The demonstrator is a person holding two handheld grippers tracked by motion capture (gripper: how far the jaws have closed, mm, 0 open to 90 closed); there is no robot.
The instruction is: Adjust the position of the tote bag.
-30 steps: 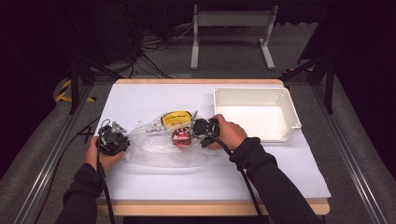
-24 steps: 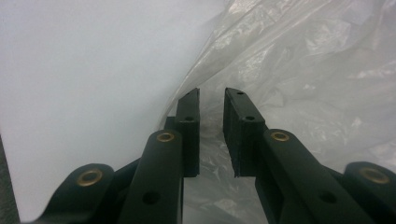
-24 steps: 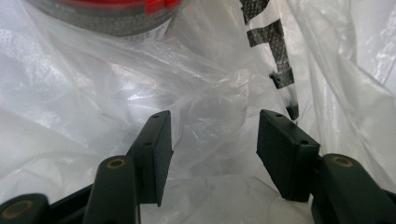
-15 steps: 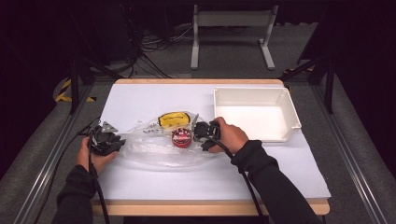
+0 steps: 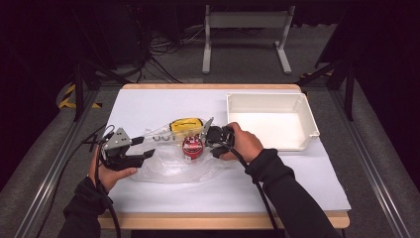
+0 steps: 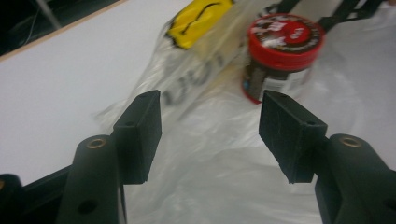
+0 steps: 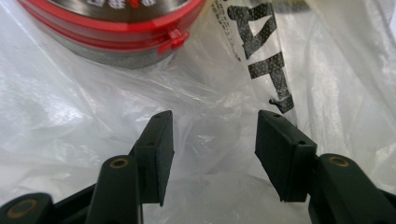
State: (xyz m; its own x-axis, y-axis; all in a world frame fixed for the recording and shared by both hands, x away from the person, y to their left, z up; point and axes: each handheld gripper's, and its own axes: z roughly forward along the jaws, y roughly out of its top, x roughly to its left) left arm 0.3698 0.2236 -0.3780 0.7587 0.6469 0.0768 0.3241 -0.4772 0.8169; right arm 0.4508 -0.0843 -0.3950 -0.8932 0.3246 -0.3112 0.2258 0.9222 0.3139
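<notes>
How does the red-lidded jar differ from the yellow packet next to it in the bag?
The red-lidded jar is round, with a red lid over a dark label; the yellow packet is flat and oblong, yellow with a dark mark. The jar lies nearer the person, the packet beyond it toward the table's far edge. The jar sits close to the right tongs; the packet lies farther off. Both rest in the clear plastic bag.

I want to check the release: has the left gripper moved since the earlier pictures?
Yes. The left gripper has risen off the plastic bag and swung toward the red-lidded jar; its jaws have just been opening, with nothing between them.
</notes>
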